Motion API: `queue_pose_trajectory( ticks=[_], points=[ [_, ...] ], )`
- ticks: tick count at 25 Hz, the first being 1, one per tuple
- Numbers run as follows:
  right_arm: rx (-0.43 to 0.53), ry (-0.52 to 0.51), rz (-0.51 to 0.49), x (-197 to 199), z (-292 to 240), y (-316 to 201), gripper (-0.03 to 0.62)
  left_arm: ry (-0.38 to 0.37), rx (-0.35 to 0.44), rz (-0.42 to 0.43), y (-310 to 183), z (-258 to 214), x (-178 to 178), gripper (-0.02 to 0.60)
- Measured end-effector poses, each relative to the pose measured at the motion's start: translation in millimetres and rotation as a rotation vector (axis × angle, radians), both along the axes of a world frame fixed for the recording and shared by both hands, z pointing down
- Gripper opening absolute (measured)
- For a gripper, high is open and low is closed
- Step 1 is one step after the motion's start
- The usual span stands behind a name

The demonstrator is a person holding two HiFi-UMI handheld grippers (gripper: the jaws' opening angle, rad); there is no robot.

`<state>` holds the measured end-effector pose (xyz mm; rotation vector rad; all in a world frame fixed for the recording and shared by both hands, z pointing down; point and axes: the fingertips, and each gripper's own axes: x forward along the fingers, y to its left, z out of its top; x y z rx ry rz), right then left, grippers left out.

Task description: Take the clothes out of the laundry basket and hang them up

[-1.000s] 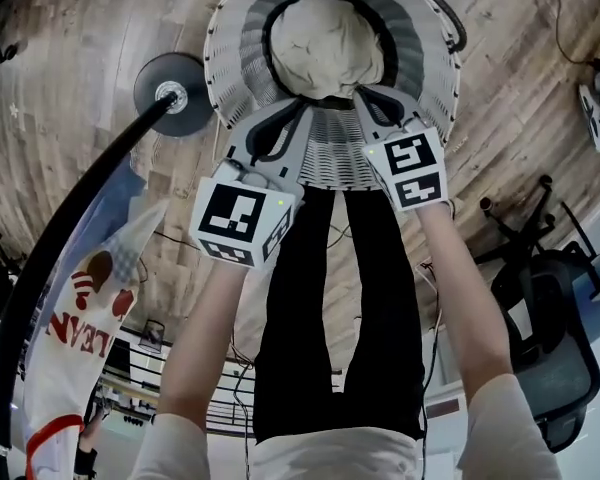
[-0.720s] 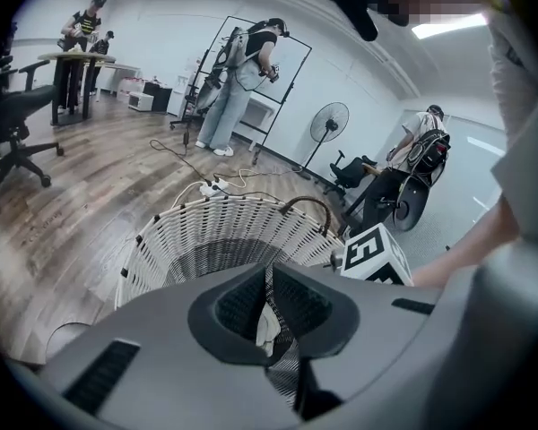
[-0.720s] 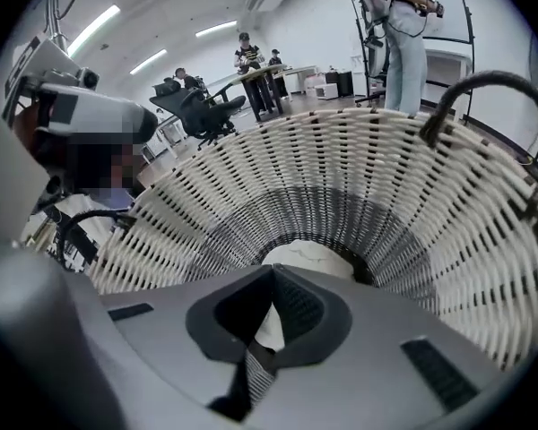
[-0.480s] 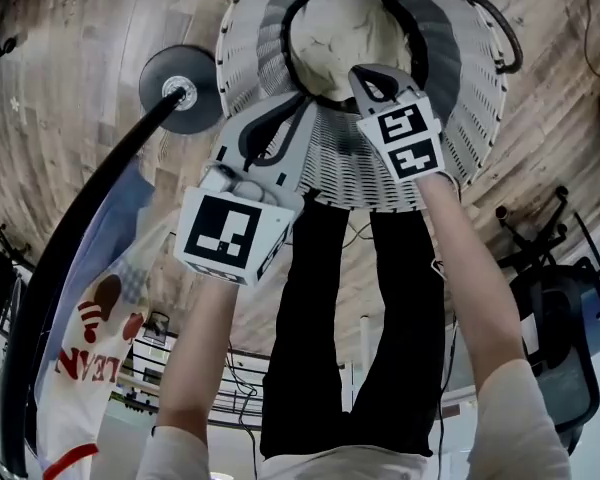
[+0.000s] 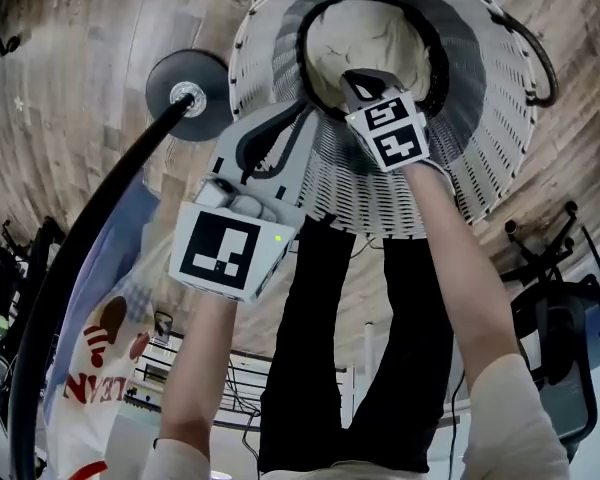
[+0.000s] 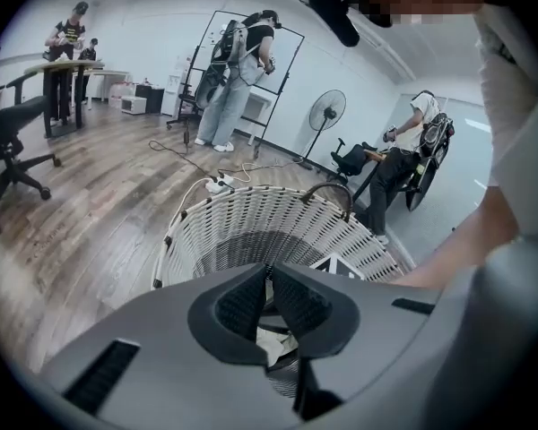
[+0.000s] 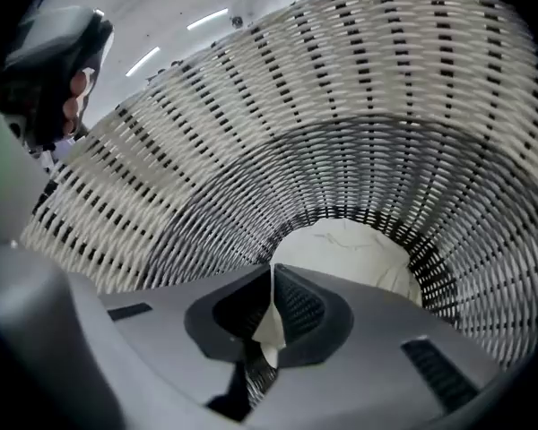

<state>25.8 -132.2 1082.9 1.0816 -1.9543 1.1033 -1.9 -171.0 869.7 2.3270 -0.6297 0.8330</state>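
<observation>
Inside the laundry basket (image 5: 485, 118), at the bottom, lies the cream garment (image 5: 372, 36), crumpled and not yet touched.

**Change over the last second.** The right gripper (image 5: 352, 76) has come from the basket's near rim down into its mouth and now points at the garment. Its jaws have just been opening. They stand a narrow slit apart with nothing between them (the cloth seen through the gap lies farther down). This reads as the reach for a pick. The jaws probably need to part much wider before they can take a fold. The left gripper (image 5: 300, 118) has advanced only slightly and hovers over the near rim. Its jaws are together and clamp nothing.

**Beside the basket.** A black pole (image 5: 65, 278) rises from a round base (image 5: 188, 93). A white garment with red print (image 5: 100, 368) hangs by it, so part of the hanging may already be done.

**Not determinable.**
- The kind of cream garment.
- Whether one piece or several lie there.
- The basket floor beneath the cloth.
- The pole's upper end and the printed garment's lower part, both cut off at the frame edge.
</observation>
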Motion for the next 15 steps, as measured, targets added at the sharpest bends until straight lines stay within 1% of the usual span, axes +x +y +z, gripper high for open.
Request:
queue_pose_trajectory(
  ticks=[3,6,8,15],
  points=[
    [-0.028,-0.022,-0.012,-15,16,-3,0.028,0.029,-0.018,-0.020,-7,1,-3,0.038],
    [-0.053,-0.041,-0.024,-27,33,-3,0.048,0.029,-0.029,-0.028,-11,4,-6,0.038],
    [-0.063,-0.042,-0.032,-33,44,-2,0.049,0.034,-0.037,-0.032,-12,4,-8,0.038],
    [-0.112,-0.042,-0.004,-39,79,2,0.060,0.039,-0.057,-0.038,-13,3,-10,0.038]
  ],
)
